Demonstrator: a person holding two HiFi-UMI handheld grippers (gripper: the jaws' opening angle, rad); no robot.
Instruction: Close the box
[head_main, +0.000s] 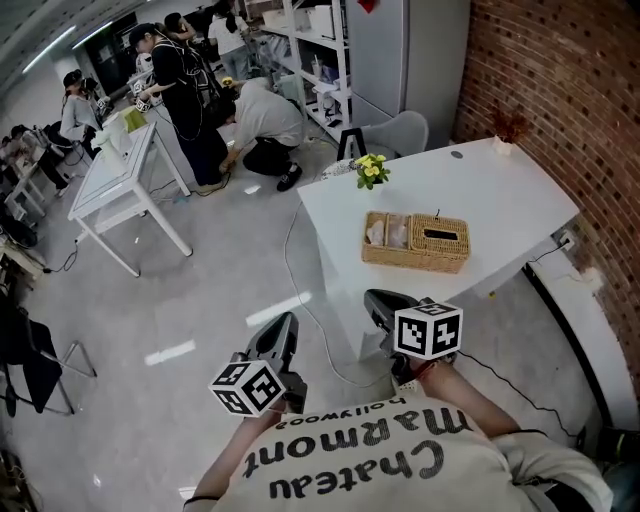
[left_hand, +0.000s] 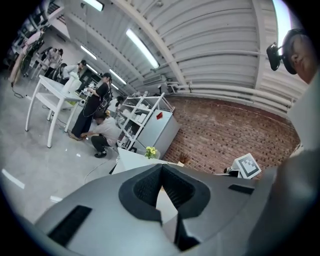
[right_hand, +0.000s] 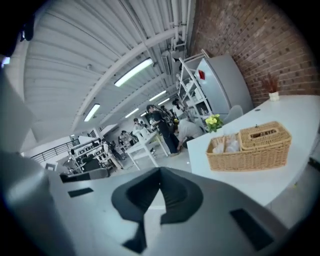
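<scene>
Polished grey floor (head_main: 200, 300) lies under both grippers, crossed by a thin cable (head_main: 300, 285). My left gripper (left_hand: 161, 169) has its jaws together with nothing between them. My right gripper (right_hand: 160, 172) is the same, jaws closed and empty, and it sits nearer the white desk (head_main: 500, 190). On that desk, well apart from both grippers, sits the wicker box (head_main: 416, 243). Its long axis runs left to right across the head view, roughly along the desk's near edge. The right part is covered by a slotted wicker top, and the left part is open with something pale inside. Yellow flowers (head_main: 372, 170) stand behind it. Beyond are a brick wall (head_main: 560, 80), a grey cabinet (head_main: 400, 50), a white table (head_main: 120, 190) and several people (head_main: 190, 90).
</scene>
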